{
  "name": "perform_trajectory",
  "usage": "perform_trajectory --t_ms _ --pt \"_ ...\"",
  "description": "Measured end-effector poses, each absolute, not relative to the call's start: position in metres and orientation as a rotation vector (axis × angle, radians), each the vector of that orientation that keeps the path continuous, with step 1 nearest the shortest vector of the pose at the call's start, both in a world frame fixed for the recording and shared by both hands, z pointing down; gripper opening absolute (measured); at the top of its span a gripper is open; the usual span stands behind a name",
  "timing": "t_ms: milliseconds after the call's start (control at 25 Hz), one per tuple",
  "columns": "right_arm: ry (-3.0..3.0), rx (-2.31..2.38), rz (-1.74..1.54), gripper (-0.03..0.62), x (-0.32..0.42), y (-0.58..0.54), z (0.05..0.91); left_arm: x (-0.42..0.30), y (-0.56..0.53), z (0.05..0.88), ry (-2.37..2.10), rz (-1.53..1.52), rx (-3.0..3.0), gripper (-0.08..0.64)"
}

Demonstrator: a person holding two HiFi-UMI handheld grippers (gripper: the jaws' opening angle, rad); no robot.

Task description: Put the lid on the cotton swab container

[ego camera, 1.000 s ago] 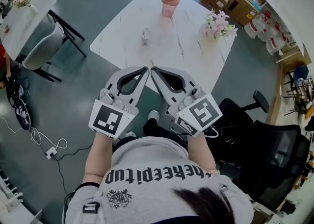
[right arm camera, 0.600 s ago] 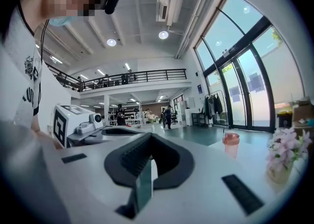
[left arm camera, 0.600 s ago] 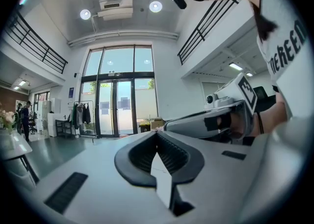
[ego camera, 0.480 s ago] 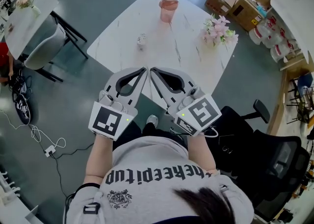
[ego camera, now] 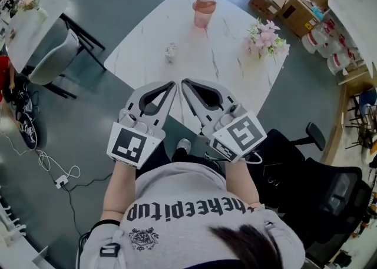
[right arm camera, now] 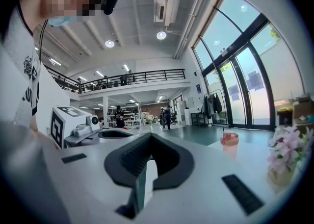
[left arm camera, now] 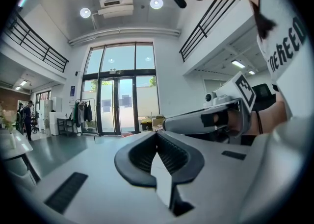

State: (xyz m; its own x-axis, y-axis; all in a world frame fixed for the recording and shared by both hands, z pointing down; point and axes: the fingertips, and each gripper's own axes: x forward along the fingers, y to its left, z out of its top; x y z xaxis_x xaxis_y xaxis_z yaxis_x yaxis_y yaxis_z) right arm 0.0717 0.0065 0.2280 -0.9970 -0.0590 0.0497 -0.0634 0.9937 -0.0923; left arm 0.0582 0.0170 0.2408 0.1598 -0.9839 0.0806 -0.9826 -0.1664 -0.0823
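The head view is bright with even daylight and sharp through the middle. The white table (ego camera: 206,56) comes close to glare, and shadows on the floor (ego camera: 106,3) are soft. Straight lines bend toward the frame edges.

Both gripper views are round fisheye pictures with black corners. In the left one, ceiling lights (left arm camera: 156,3) at top centre and windows (left arm camera: 120,95) at centre burn out white. In the right one, the glass wall (right arm camera: 245,81) at right glares.

The left gripper (left arm camera: 158,134) and right gripper (right arm camera: 149,137), close to the lens, look soft.

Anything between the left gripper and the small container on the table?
Nothing. In the head view, only bare marble tabletop lies between the left gripper and the small container.
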Motion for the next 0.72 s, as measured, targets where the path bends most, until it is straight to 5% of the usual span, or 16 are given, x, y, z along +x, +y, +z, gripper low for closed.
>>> perform_trajectory --t_ms 720 --pt "-3.043 0.430 0.202 0.011 0.003 -0.053 0.234 -0.014 -0.037 0.245 1.785 -0.223 -2.571 0.015"
